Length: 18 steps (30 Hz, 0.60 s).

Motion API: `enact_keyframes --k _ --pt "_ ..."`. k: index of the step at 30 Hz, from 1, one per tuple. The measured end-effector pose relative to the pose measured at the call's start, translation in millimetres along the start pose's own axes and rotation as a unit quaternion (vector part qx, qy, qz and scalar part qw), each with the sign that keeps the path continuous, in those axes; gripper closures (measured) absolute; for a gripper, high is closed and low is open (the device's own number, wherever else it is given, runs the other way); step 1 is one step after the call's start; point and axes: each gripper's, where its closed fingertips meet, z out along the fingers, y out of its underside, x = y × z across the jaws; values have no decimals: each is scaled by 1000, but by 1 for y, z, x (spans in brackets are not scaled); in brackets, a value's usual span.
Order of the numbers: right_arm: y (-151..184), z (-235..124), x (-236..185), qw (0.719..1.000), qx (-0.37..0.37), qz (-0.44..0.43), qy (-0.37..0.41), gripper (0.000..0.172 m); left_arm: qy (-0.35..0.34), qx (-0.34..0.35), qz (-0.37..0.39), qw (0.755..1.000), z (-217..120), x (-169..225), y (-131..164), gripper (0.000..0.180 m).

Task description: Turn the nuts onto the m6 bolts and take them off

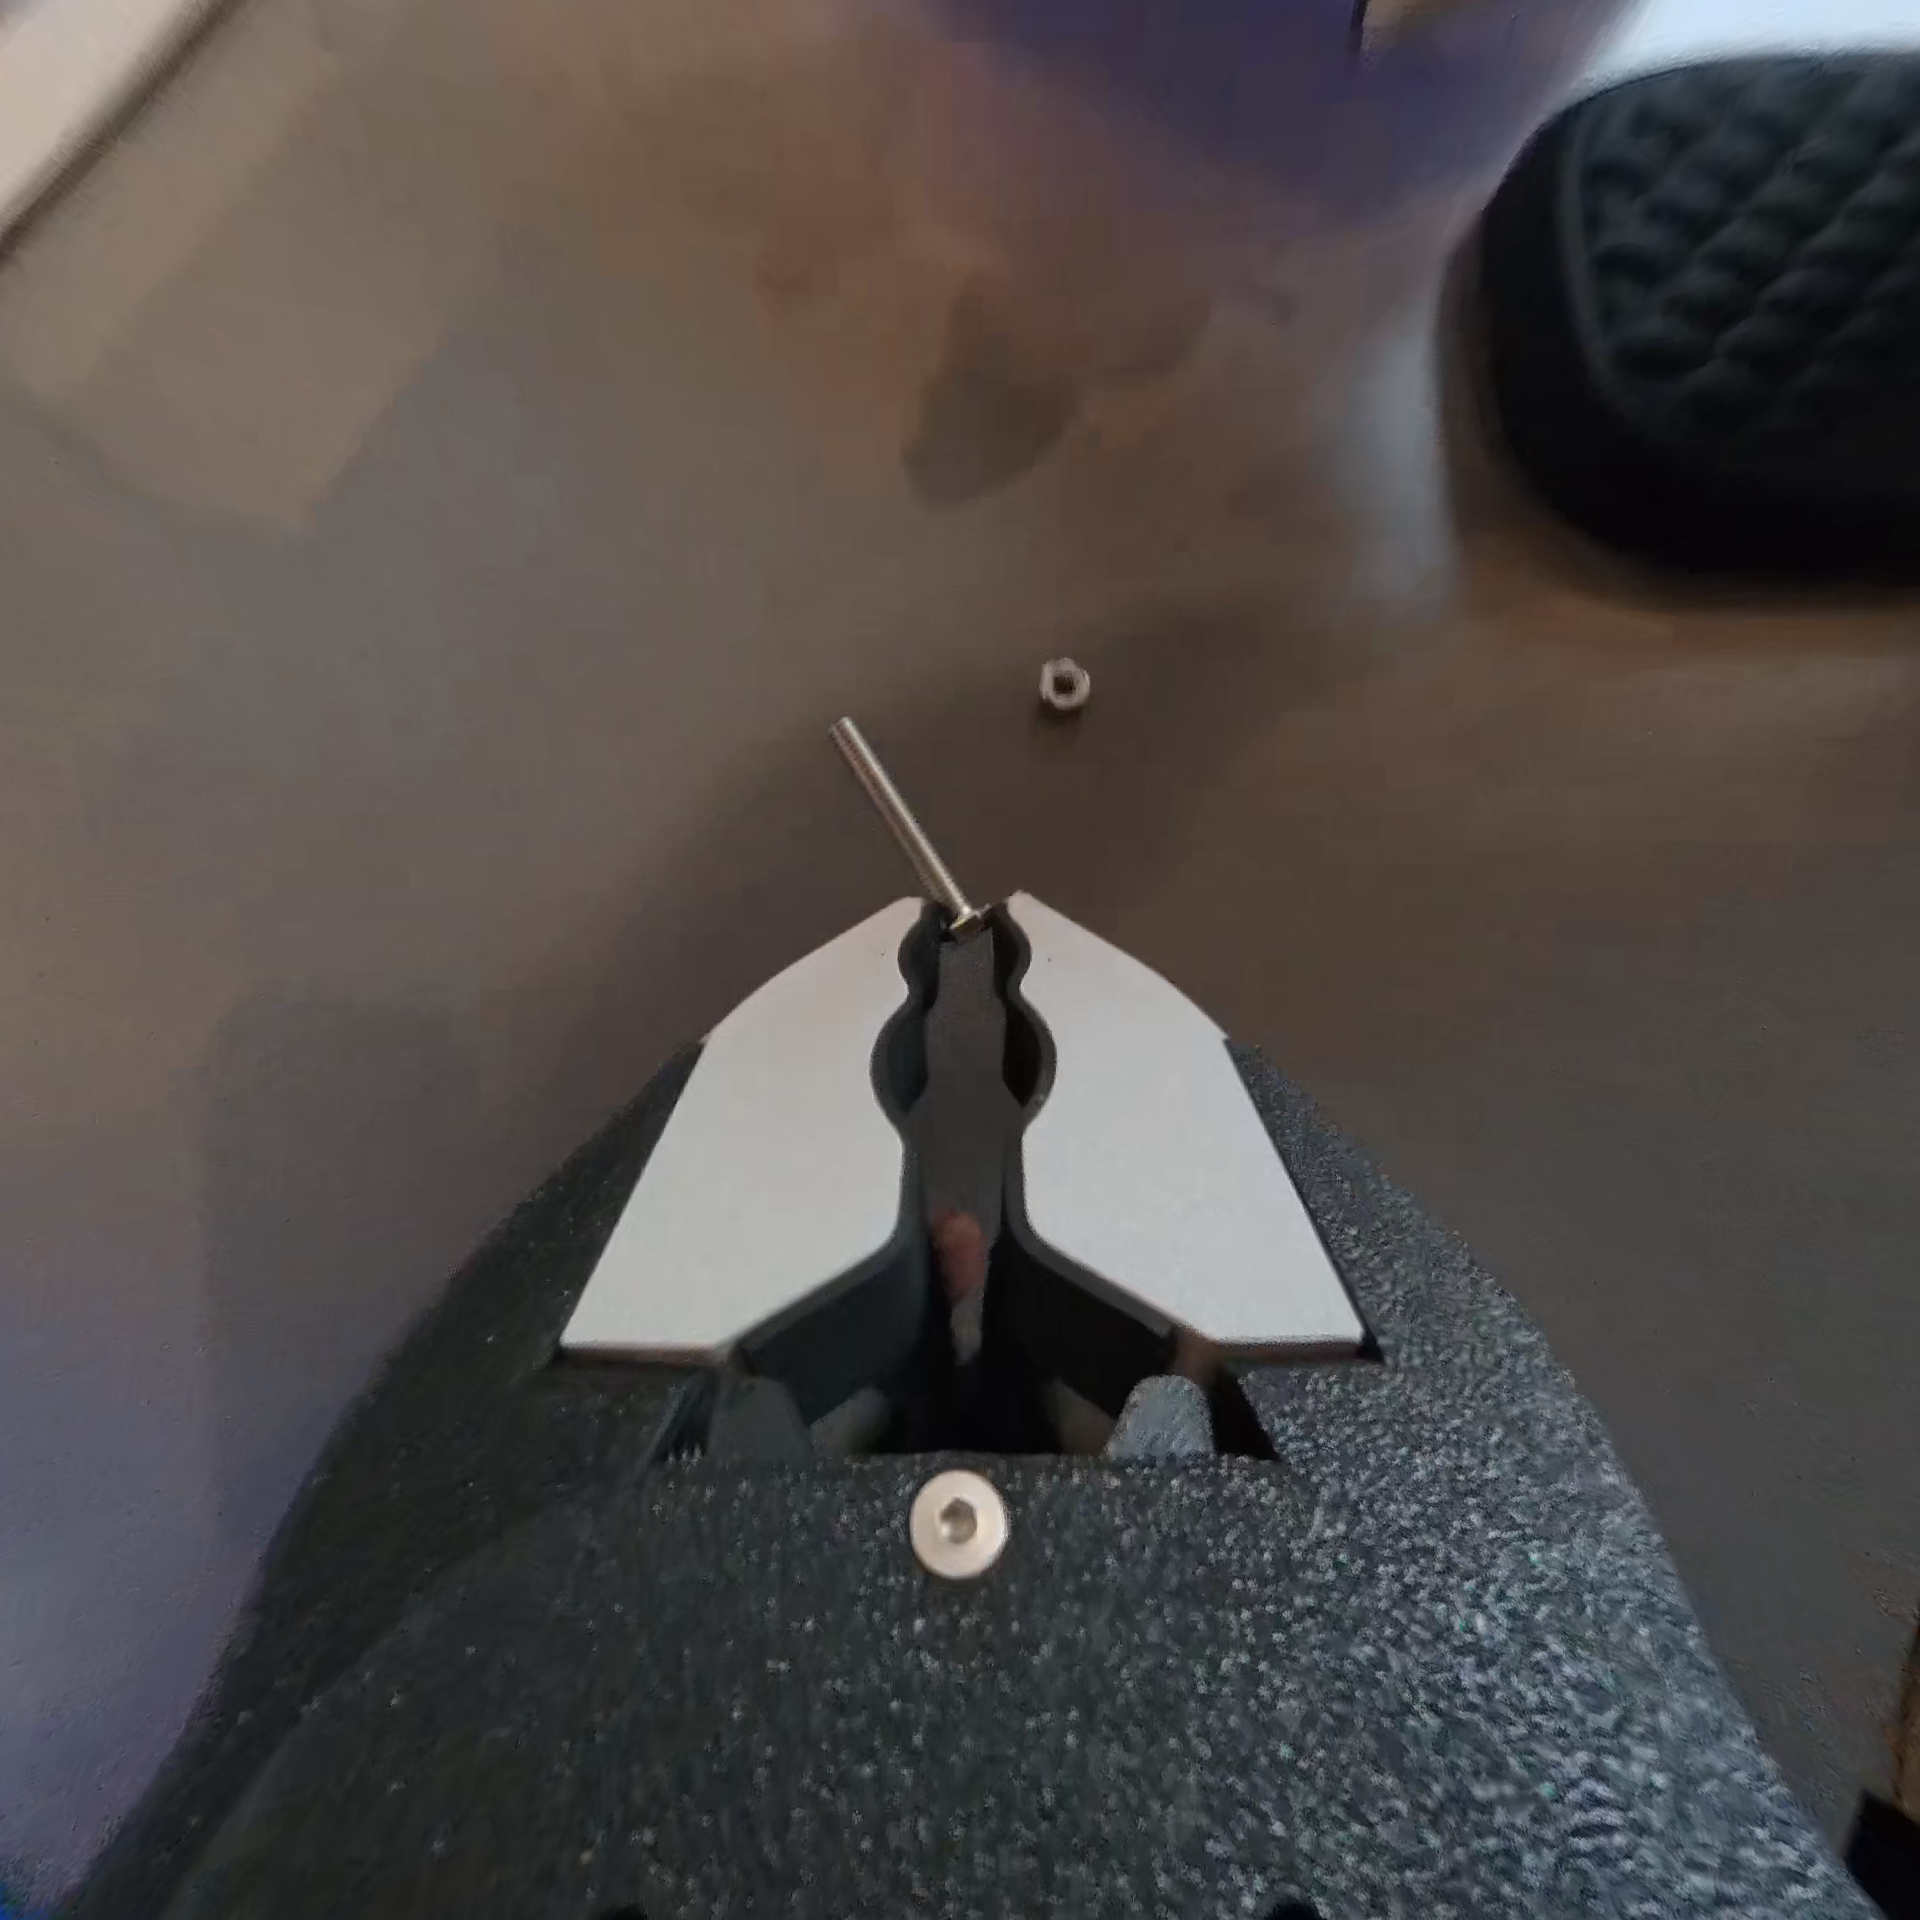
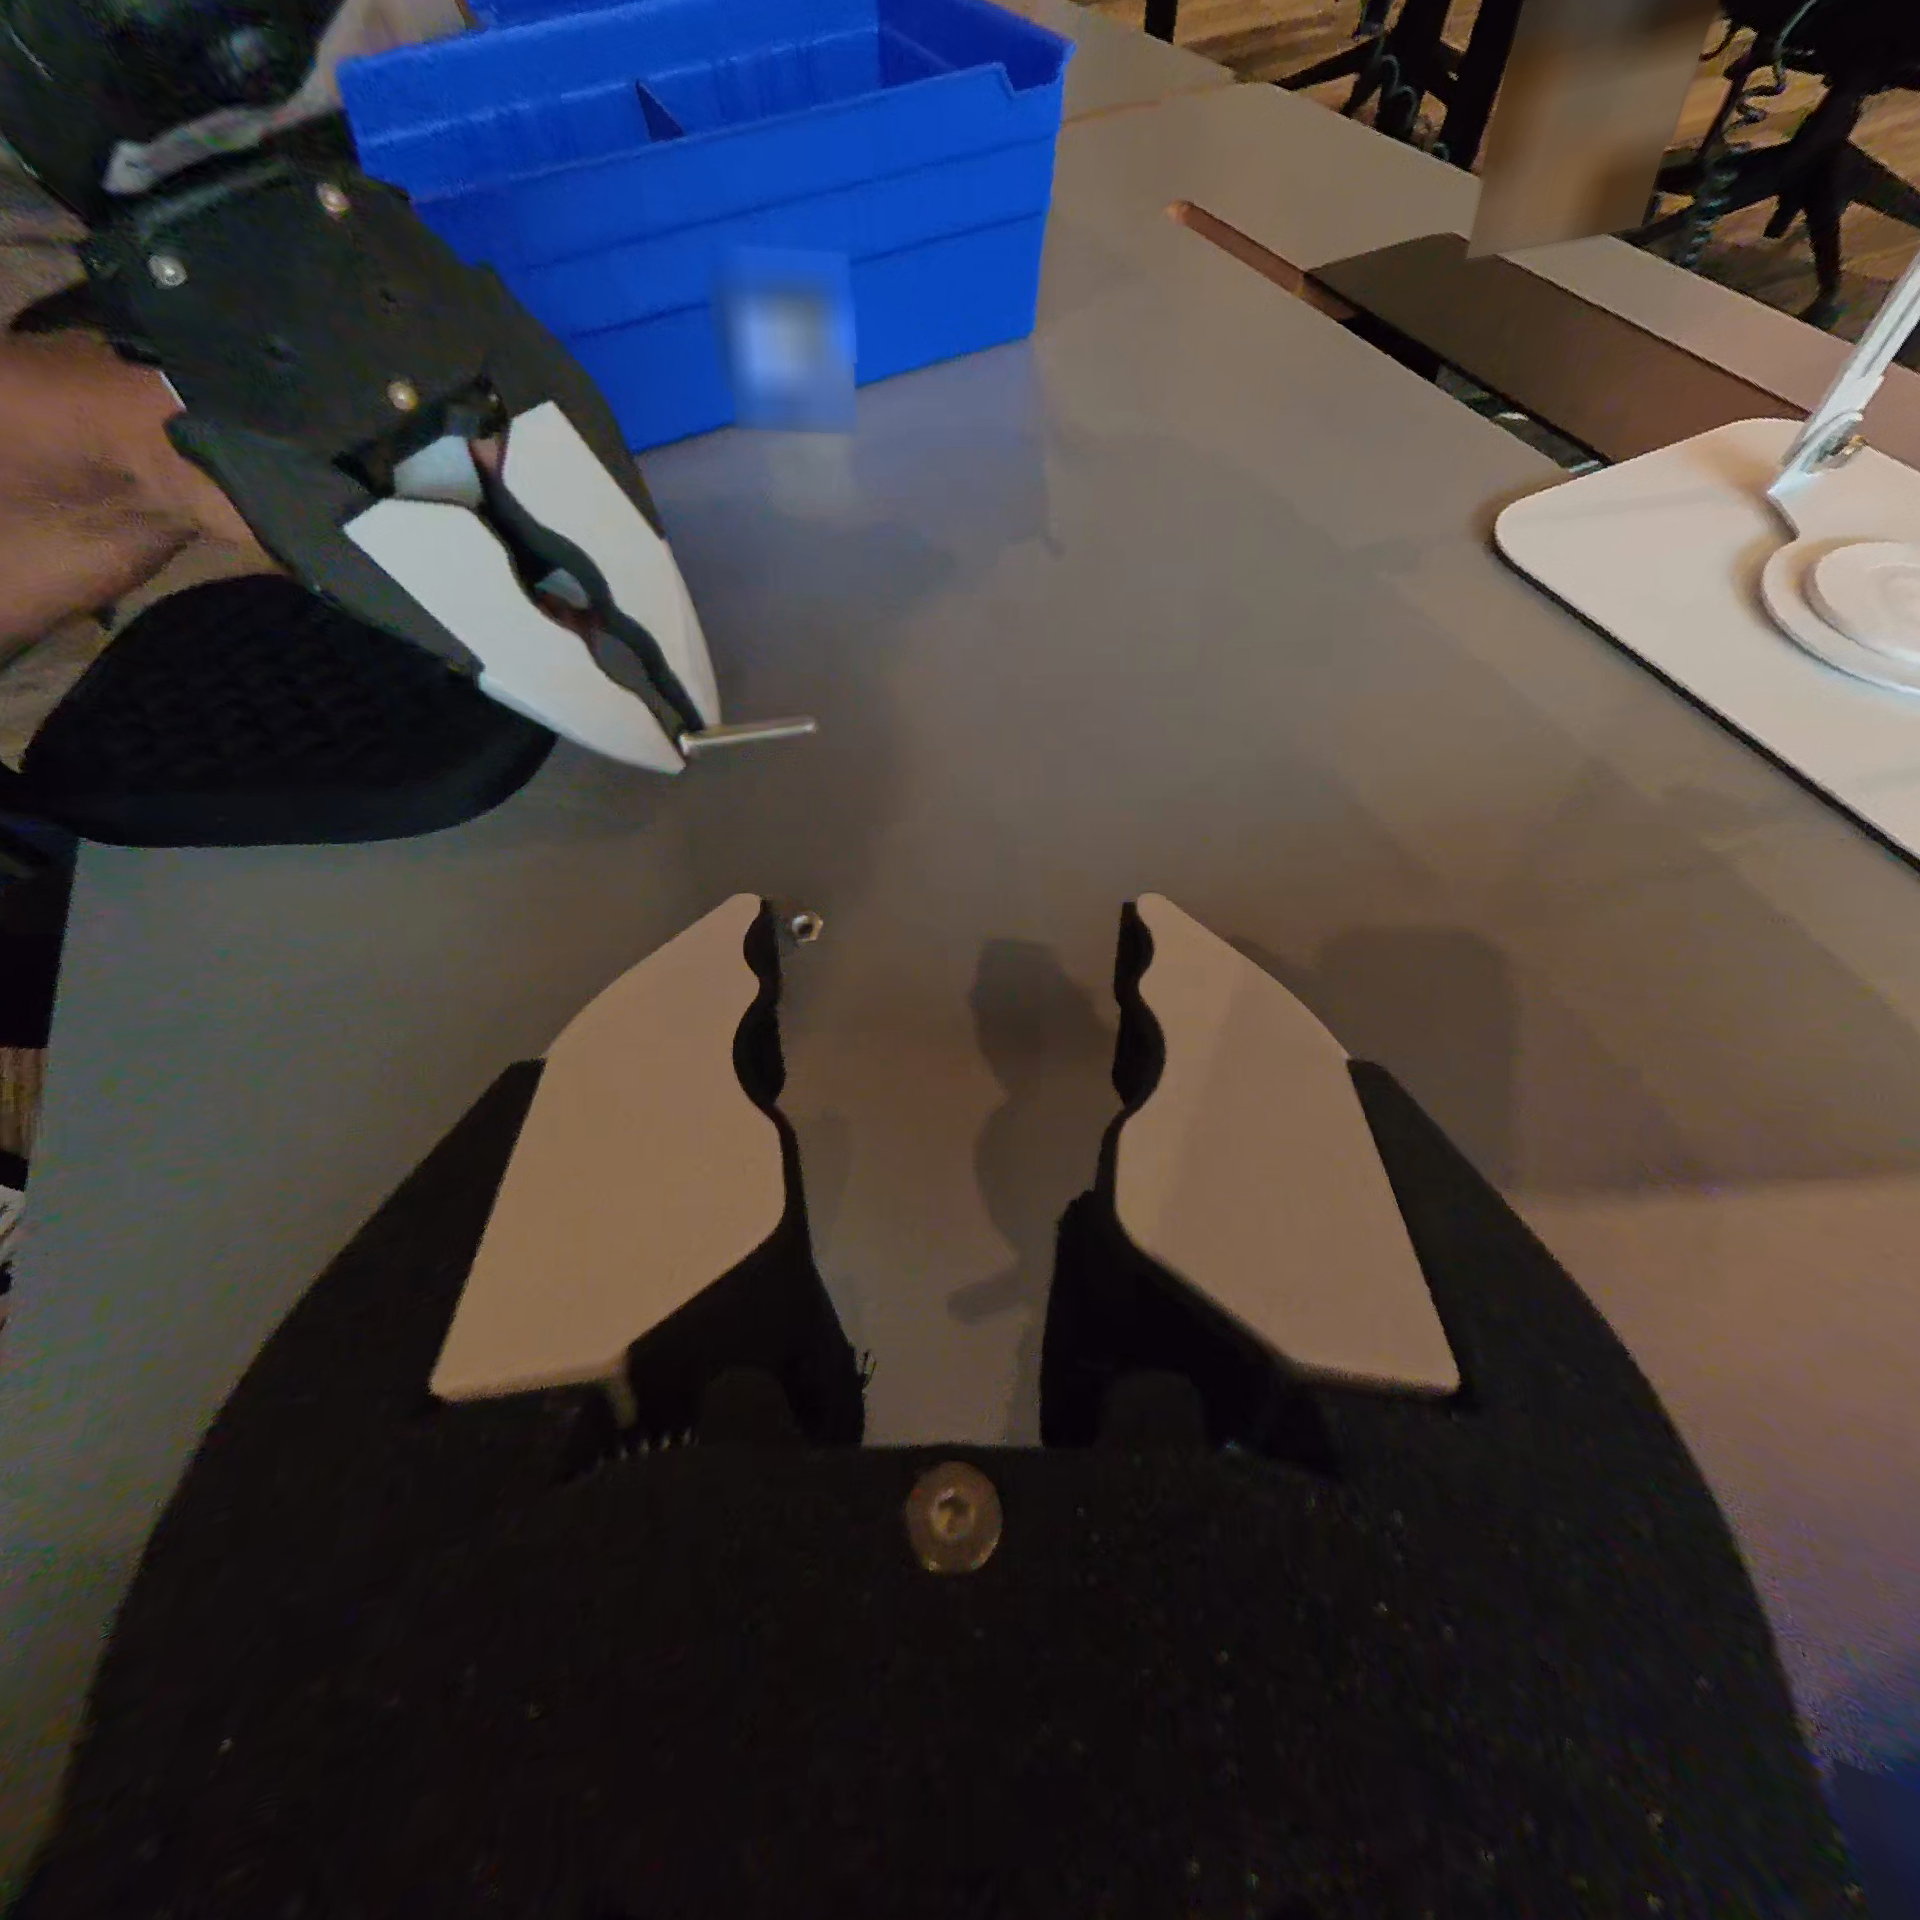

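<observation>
Left wrist view, left tool (image 1: 968, 920) apparently pinching bolt (image 1: 899, 821) head, shaft angled up-left.

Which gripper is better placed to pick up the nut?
Right gripper: its jaws are open, with the nut by its left fingertip. Left gripper already holds the bolt.

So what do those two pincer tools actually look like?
Both match: the left gripper and right gripper have rough, speckled black bodies with a silver screw in the middle. Each has two pale grey, beak-shaped fingers with wavy black inner pads. No cables show.
</observation>
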Motion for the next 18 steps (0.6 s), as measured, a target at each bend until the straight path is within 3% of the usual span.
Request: enact_keyframes --k 5,10,14,18 --pt "-6 3 -6 1000 21 9 -20 115 -16 163 37 986 -21 -8 -50 171" --pt "-32 0 -29 992 105 -17 -73 125 51 366 86 925 -42 19 -103 171" --pt "-58 -14 -51 976 182 -36 -118 135 129 440 76 885 -47 37 -114 171" --pt "-69 -15 -67 964 204 -5 -168 140 140 447 98 878 -44 47 -111 171"
